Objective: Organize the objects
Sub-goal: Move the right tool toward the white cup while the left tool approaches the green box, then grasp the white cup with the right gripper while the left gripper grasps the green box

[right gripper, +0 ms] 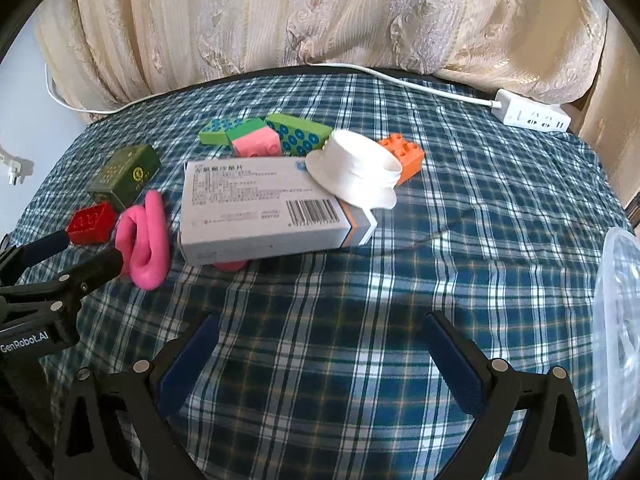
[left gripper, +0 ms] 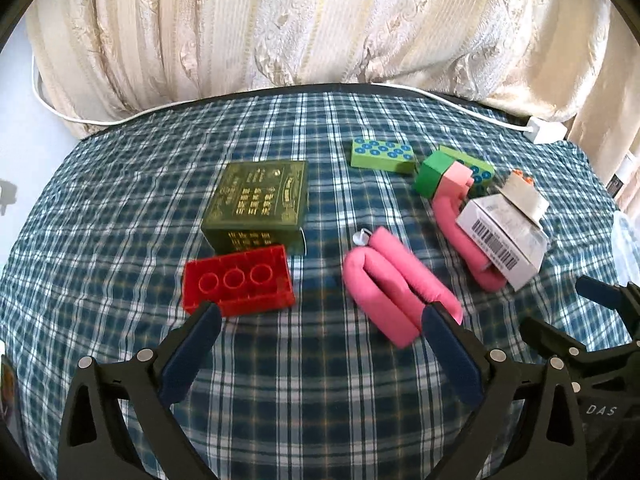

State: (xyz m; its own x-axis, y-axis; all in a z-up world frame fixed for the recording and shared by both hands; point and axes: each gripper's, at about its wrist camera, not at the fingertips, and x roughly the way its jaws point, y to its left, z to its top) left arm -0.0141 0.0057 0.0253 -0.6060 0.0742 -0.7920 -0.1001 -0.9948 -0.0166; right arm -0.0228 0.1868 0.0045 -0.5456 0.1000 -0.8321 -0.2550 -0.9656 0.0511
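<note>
My left gripper [left gripper: 322,314] is open, low over the plaid cloth. A red brick [left gripper: 239,280] lies just past its left fingertip and a folded pink foam roll [left gripper: 396,286] touches or sits just behind its right fingertip. A dark green box [left gripper: 260,204] stands behind the brick. My right gripper [right gripper: 322,320] is open over bare cloth with nothing between its fingers. Ahead of it lies a white medicine box [right gripper: 260,208] with a white tape roll [right gripper: 356,168] leaning on it, an orange brick [right gripper: 404,156] behind that, and green blocks [right gripper: 300,136] with a pink block [right gripper: 256,144] further back.
A second pink foam roll [left gripper: 460,232] lies partly under the medicine box [left gripper: 504,240]. A clear plastic container [right gripper: 620,320] stands at the right edge. A white power strip [right gripper: 532,116] and its cable run along the table's far edge, with cream curtains [right gripper: 320,12] behind.
</note>
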